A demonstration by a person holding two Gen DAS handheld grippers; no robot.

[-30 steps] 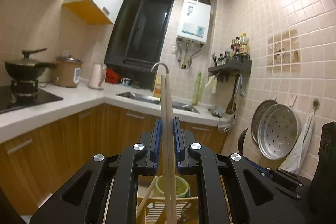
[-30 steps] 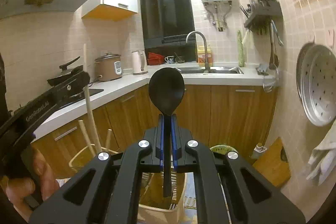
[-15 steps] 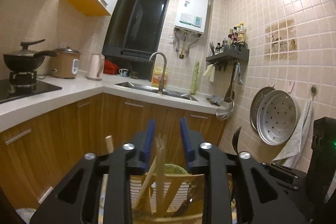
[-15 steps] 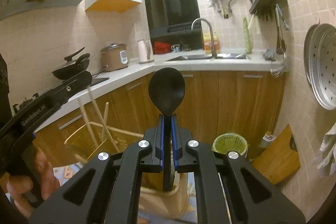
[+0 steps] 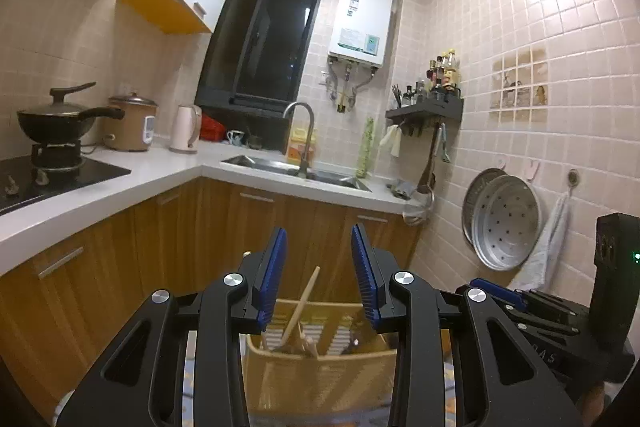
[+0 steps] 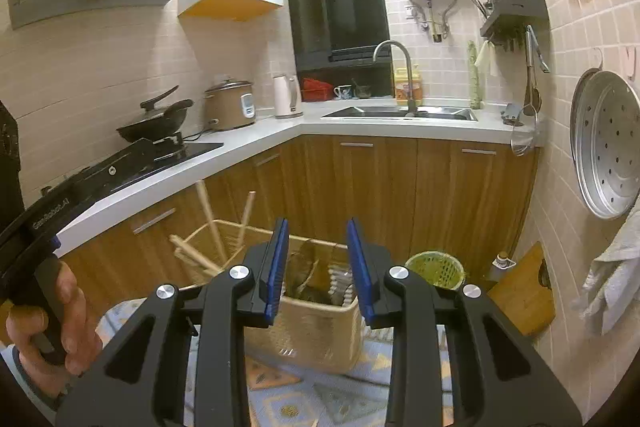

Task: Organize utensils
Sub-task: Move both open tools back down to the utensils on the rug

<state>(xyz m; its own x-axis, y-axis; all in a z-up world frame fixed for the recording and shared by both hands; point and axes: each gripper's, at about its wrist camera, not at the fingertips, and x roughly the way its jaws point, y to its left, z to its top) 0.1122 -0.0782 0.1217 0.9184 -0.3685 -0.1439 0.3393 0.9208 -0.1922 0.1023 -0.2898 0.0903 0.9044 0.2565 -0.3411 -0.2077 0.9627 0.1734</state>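
Hovering over a woven basket (image 5: 320, 379), the left gripper (image 5: 319, 263) has its blue-padded fingers (image 5: 273, 275) spread wide with nothing between them — the gap looks straight down into the basket's mouth. Inside, a wooden stick (image 5: 301, 307) leans from the bottom centre up toward the far rim, tilted to the right, and a few more pale wooden ends cluster at its foot. The right gripper (image 6: 319, 263) is likewise released, its fingers (image 6: 276, 267) parted and empty above the same basket (image 6: 316, 331), which from this side shows a near compartment and a far-left one. A dark spoon (image 6: 306, 269) lies in the near compartment, between the fingers as seen from the right wrist, its bowl resting against slotted inner walls; whether it touches the bottom I cannot tell. Several wooden sticks (image 6: 212, 227) stand in the far-left compartment, leaning at different angles, two poking well above the rim. The basket sits on a patterned blue cloth (image 6: 304, 395). At the left edge of the right wrist view, a hand (image 6: 52, 323) grips the black handle of the other gripper. Beyond the basket run wooden cabinets under a white counter (image 6: 256, 143), with a sink (image 6: 404, 113) at the far side, a pan (image 6: 154, 125) on the stove, and a green bin (image 6: 434, 267) on the floor near the right wall.
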